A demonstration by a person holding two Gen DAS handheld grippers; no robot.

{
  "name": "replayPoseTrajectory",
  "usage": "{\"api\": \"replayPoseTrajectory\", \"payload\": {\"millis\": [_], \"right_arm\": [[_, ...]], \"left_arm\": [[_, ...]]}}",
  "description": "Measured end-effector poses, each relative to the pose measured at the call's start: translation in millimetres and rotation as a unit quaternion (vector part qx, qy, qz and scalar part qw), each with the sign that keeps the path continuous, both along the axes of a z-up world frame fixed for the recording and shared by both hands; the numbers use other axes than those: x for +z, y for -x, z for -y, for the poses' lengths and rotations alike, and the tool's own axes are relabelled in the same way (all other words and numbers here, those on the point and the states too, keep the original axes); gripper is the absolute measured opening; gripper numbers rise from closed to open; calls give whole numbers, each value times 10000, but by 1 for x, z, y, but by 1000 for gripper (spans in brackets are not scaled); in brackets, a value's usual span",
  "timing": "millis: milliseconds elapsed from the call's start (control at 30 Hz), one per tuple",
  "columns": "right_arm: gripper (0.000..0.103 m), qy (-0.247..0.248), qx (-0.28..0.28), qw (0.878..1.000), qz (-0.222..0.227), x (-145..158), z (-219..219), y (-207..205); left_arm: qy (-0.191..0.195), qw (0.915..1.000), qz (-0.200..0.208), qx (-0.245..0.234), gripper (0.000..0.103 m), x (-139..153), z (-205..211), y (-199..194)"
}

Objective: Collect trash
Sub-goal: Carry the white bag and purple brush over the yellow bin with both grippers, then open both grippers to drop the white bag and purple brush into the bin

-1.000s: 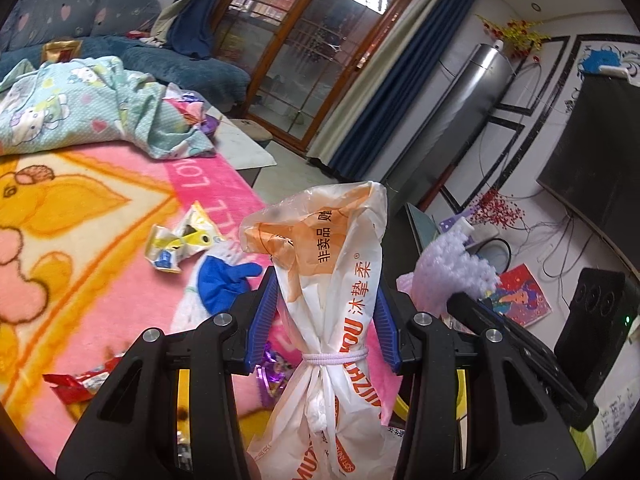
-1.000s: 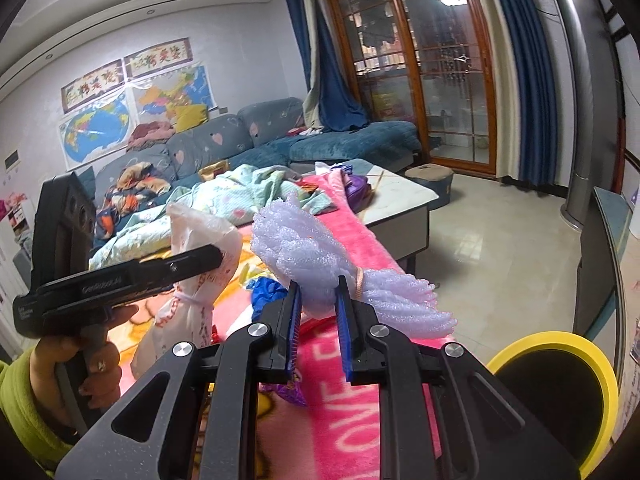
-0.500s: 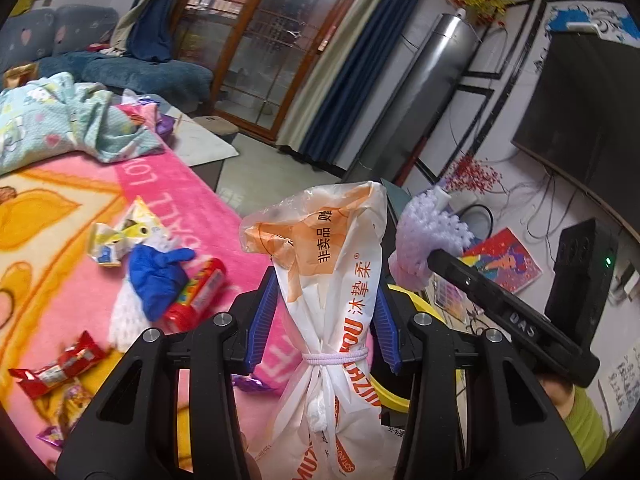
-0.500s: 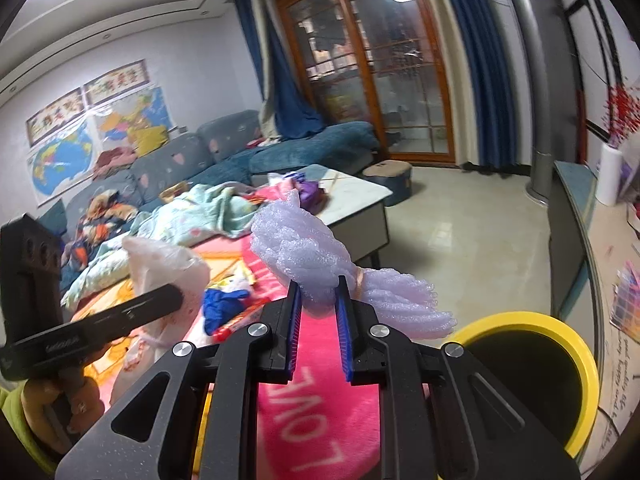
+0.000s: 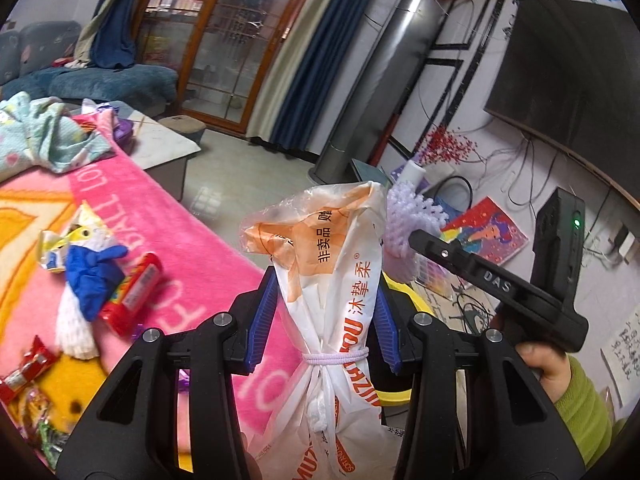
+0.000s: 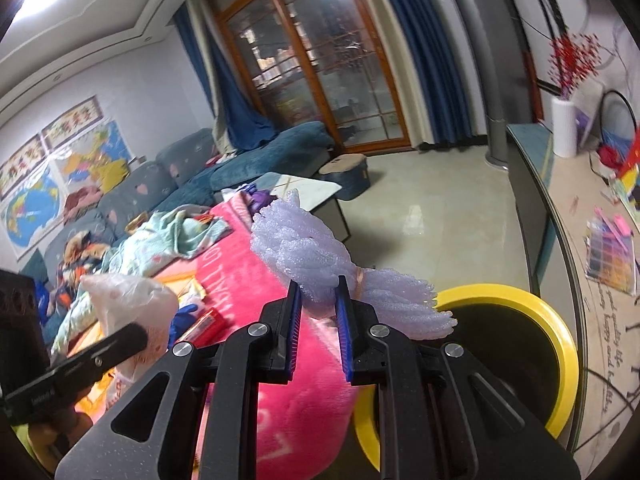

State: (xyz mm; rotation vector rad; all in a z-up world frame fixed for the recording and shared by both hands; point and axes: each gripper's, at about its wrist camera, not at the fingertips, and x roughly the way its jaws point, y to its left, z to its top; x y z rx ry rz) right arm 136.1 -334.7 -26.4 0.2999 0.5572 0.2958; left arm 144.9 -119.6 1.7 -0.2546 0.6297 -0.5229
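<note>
While the left tool (image 5: 324, 328) pinches the soft, light tied plastic bag (image 5: 332, 280) above its knot, the right tool (image 6: 318, 332) clamps squashy purple foam netting (image 6: 320, 264) mid-bundle.

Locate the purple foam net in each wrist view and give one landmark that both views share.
Left wrist view: the purple foam net shows right of centre, behind the white and orange plastic bag, at the tip of the right gripper.
Right wrist view: it fills the centre, pinched between the right gripper fingers, above the yellow-rimmed bin.
Shared landmark: the wood-framed glass door.
</note>
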Motion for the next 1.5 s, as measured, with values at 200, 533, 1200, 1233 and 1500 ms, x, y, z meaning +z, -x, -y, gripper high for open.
{"api": "replayPoseTrajectory", "payload": {"millis": [200, 533, 1200, 1233, 1500], "right_arm": [[16, -235, -328, 9989, -225, -9, 27, -3], [16, -991, -860, 9872, -904, -41, 81, -11], [24, -1604, -1403, 9658, -1480, -75, 129, -12], [26, -1584, -1430, 9656, -1485, -75, 130, -12], [44, -1417, -1615, 9652, -1492, -76, 135, -13]], "left_arm": [[-48, 9997, 7, -230, 37, -5, 23, -3], [-265, 9970, 25, -722, 37, -19, 75, -12], [-629, 9910, 74, -1183, 39, -53, 144, -40], [-628, 9911, 50, -1173, 40, -54, 143, -42], [-546, 9925, -122, -1083, 64, -59, 138, -49]]}}
